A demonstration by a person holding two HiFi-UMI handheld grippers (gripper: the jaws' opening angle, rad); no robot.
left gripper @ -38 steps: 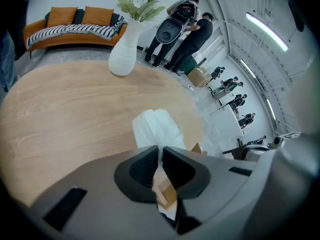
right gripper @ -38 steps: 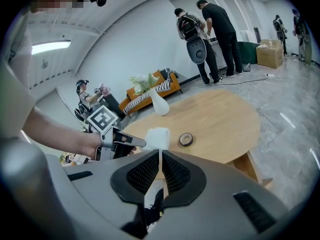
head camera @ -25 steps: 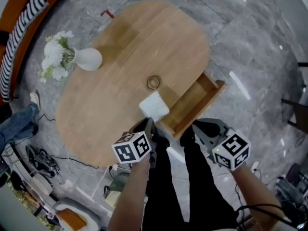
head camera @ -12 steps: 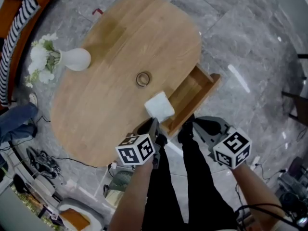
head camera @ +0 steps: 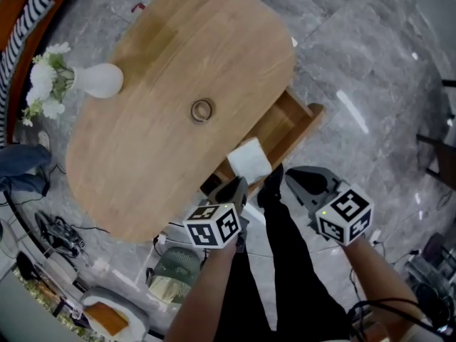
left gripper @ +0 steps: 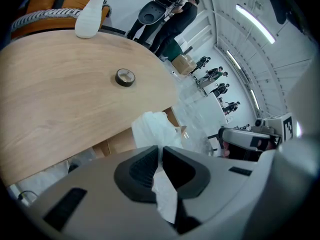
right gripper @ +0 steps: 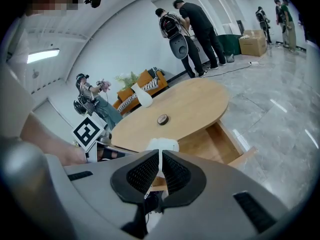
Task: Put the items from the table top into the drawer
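Left gripper [left gripper: 159,159] is clamped on a fold of the white crumpled cloth [head camera: 249,161], held over the near end of the open wooden drawer [head camera: 288,123] at the oval wooden table's [head camera: 157,148] edge; judged light, limp, unbreakable, secure by any pinched fold; right gripper [right gripper: 160,166] closed, empty.

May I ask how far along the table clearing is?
Done: the drawer is open, nothing visibly in it. In hand: the left gripper holds the white cloth near the drawer. Left: the tape roll and the vase sit on the table.
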